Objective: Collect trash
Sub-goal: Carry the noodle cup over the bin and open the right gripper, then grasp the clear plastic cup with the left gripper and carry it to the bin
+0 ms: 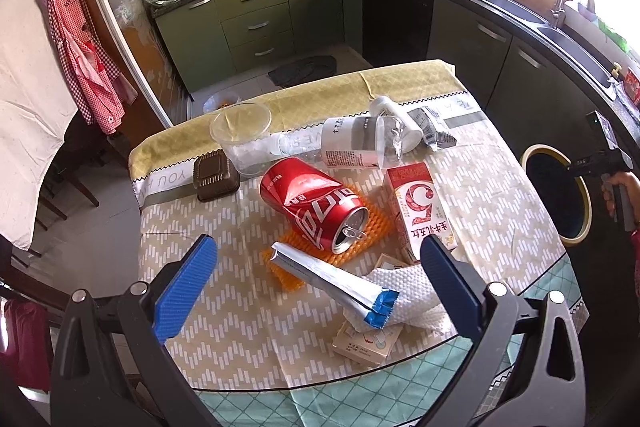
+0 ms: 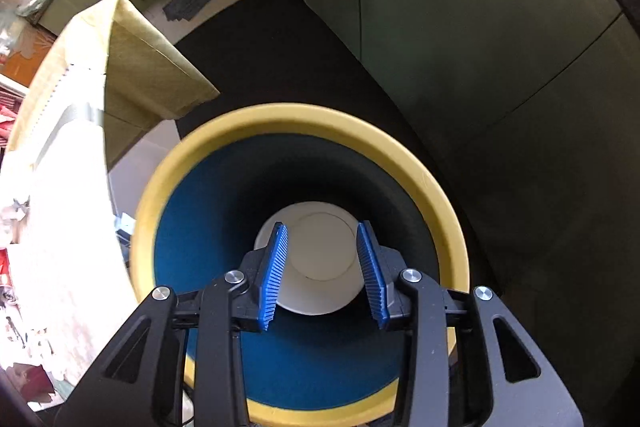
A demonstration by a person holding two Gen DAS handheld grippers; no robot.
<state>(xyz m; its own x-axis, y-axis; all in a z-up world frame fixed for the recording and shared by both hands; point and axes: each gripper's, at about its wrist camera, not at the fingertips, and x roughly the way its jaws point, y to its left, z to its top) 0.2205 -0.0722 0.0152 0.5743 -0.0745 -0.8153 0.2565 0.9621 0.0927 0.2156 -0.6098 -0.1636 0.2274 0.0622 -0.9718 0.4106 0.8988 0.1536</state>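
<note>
The right gripper (image 2: 322,269) hangs over the mouth of the yellow-rimmed bin (image 2: 224,131), its blue interior dark below, and a white paper cup (image 2: 320,255) sits between the ribbed blue pads, base toward the camera; the pads (image 2: 276,267) stand at the cup's two sides, at about 9 and 3 o'clock of it, but whether they press it or have just let it go I cannot tell. If they grip only the tapered wall lightly, the cup may slip out askew; dropped off centre, it could clip the rim toward 6 o'clock and bounce to the floor. The left gripper (image 1: 320,283) hovers above the table (image 1: 520,287) with its jaws spread wide and nothing in them. The trash is left lying there: a dented red cola can (image 1: 312,203) on an orange ridged mat (image 1: 376,227), a silver and blue wrapper (image 1: 332,279) across a white paper towel (image 1: 404,287), a red and white milk carton (image 1: 420,203) at 2 o'clock of the can, a clear plastic cup (image 1: 244,135) and a brown clamshell box (image 1: 216,177) at 10 o'clock. The can looks likely to roll if nudged, and the wrapper is thin and flat, so a closing pinch could snag the towel beneath it.
</note>
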